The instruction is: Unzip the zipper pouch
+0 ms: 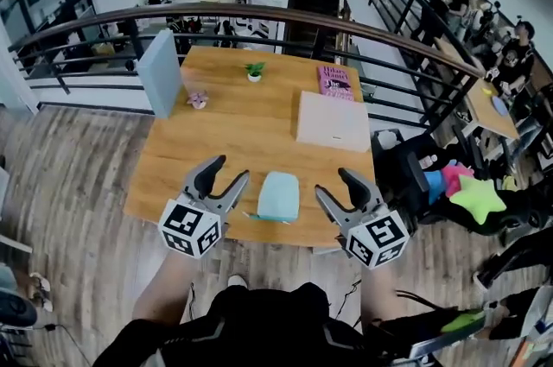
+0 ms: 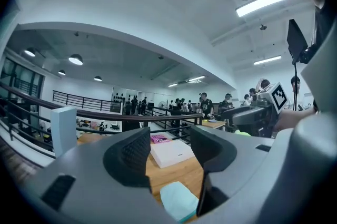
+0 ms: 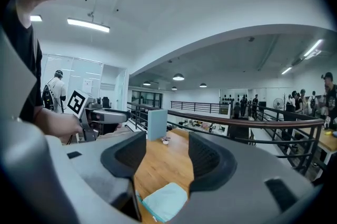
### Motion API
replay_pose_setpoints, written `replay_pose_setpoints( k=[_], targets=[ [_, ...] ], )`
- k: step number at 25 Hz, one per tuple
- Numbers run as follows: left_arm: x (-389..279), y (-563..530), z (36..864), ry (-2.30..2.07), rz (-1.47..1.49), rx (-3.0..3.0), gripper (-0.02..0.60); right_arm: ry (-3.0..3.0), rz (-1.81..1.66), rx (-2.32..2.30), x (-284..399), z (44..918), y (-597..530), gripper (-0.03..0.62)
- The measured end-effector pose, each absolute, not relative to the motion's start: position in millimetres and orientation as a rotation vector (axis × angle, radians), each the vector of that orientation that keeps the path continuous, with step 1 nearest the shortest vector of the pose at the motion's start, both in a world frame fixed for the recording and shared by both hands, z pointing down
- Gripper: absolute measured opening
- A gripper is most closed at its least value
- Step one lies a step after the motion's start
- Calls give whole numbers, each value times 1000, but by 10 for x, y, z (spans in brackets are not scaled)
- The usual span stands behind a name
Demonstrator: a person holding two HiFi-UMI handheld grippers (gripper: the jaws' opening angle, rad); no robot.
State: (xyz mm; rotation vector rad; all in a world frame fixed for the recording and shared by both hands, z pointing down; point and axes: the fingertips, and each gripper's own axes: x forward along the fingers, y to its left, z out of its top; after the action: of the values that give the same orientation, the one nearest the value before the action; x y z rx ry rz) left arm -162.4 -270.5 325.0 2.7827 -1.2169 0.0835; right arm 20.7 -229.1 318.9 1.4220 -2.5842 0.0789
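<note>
A light blue zipper pouch (image 1: 278, 195) lies flat near the front edge of the wooden table (image 1: 251, 132), with its zipper edge towards me. My left gripper (image 1: 226, 169) hovers just left of it, open and holding nothing. My right gripper (image 1: 335, 184) hovers just right of it, also open and holding nothing. In the left gripper view the pouch (image 2: 179, 202) shows low between the spread jaws of the left gripper (image 2: 169, 152). The right gripper view has the pouch (image 3: 164, 201) below the right gripper (image 3: 166, 157). Neither gripper touches the pouch.
On the table behind the pouch are a flat white box (image 1: 333, 120), a pink book (image 1: 335, 82), a small potted plant (image 1: 254, 72), a small pink item (image 1: 198, 100) and an upright pale blue panel (image 1: 161, 72). A curved railing (image 1: 259, 14) runs past the far edge.
</note>
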Motion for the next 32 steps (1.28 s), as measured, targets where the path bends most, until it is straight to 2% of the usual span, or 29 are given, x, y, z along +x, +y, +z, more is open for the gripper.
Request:
replay_pose_setpoints(
  k=[10, 20, 32],
  targets=[
    [-1414, -2872, 3587, -1298, 172, 2715, 248, -2630, 111, 1257, 354, 3561, -2763, 242],
    [-1180, -2638, 4536, -1420, 318, 2448, 238, -2601, 321, 917, 517, 4711, -2961, 238],
    [-1100, -2330, 5518, -1520, 437, 2199, 212, -2548, 394, 554, 349, 5835, -2843, 224]
  ],
)
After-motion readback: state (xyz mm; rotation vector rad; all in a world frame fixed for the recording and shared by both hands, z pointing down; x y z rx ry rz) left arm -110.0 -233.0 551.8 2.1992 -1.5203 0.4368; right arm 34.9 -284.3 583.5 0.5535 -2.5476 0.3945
